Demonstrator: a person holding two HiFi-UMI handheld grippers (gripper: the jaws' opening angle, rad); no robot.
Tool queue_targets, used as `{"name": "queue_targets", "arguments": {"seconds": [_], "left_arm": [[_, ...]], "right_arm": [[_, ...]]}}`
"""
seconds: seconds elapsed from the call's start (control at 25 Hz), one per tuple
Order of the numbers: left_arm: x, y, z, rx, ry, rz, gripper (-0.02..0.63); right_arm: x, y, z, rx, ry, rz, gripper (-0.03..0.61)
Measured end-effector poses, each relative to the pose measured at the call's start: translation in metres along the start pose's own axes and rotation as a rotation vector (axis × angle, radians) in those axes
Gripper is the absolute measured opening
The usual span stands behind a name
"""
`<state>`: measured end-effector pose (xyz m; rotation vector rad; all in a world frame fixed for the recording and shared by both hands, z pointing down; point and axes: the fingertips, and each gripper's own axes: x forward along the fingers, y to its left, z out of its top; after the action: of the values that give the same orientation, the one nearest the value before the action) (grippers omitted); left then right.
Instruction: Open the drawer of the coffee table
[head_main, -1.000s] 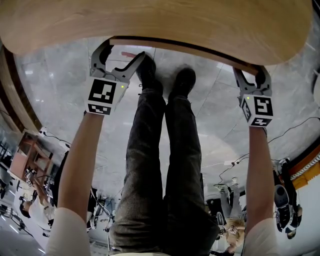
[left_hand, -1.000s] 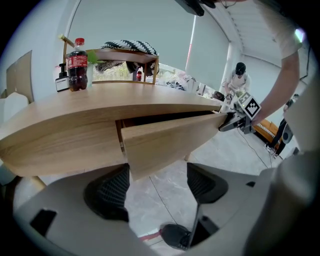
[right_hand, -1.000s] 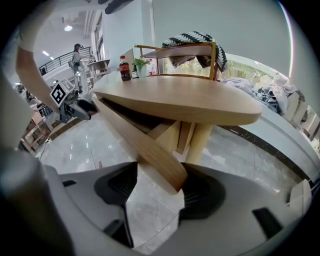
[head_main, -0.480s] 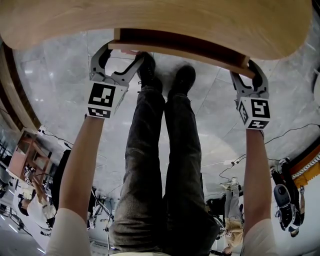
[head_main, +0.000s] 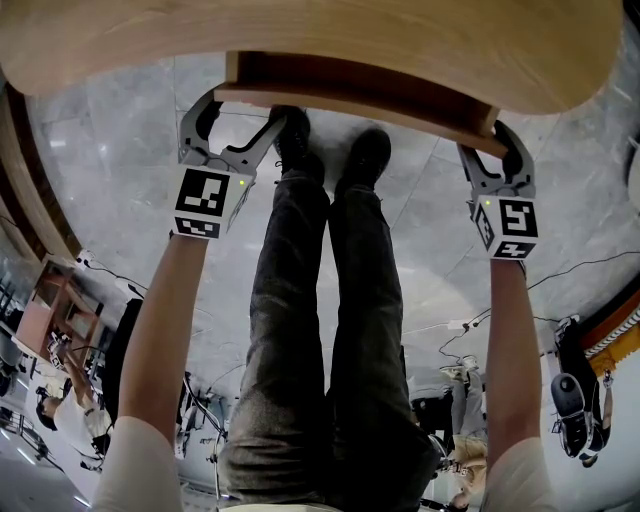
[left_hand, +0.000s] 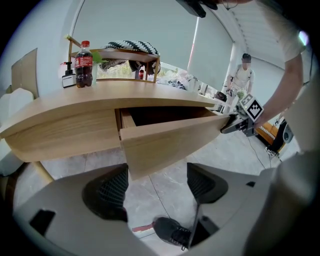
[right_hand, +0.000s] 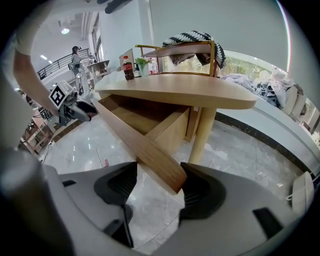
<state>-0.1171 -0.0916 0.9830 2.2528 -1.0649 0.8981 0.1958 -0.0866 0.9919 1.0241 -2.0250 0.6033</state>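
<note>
Logged: drawer (left_hand: 170, 140) partway out from the desk's (head_main: 300, 40) front edge, cavity showing, with left hand-held gripper (left_hand: 157, 182) straddling the front panel's left end and right hand-held gripper (right_hand: 156, 185) its right end, jaws of both wide and unclamped (panel seemingly just leaning on one pad each). For a clean pull, probably best to draw both ends evenly and level toward the body, avoiding any skew liable to jam the drawer.

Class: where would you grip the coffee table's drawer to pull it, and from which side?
The drawer front, by its lower edge near both ends, from below in front: it is a plain board with no handle, and that edge hangs free below the tabletop.
</note>
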Motion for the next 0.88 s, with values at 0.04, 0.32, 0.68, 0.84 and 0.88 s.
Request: {"name": "queue_targets", "arguments": {"seconds": [0.04,0.32,0.68,0.84,0.88], "left_arm": [[-0.001,-0.001,-0.002,-0.002,0.003,0.000,0.365],[-0.015,-0.011,-0.021,-0.016,0.024,-0.001,0.365],[-0.021,-0.008,-0.034,-0.056,0.020,0.031,0.367],[-0.025,-0.012,-0.036,-0.057,0.023,0.026,0.371],[-0.027,-0.015,-0.038,-0.055,0.027,0.022,0.373]], "right_arm": [[-0.001,0.001,-0.002,0.000,0.002,0.002,0.279],[-0.011,0.021,-0.017,0.011,0.017,0.013,0.279],[-0.007,0.035,-0.023,0.026,0.015,0.008,0.282],[-0.011,0.038,-0.026,0.026,0.017,0.013,0.282],[-0.014,0.040,-0.029,0.026,0.021,0.015,0.282]]}}
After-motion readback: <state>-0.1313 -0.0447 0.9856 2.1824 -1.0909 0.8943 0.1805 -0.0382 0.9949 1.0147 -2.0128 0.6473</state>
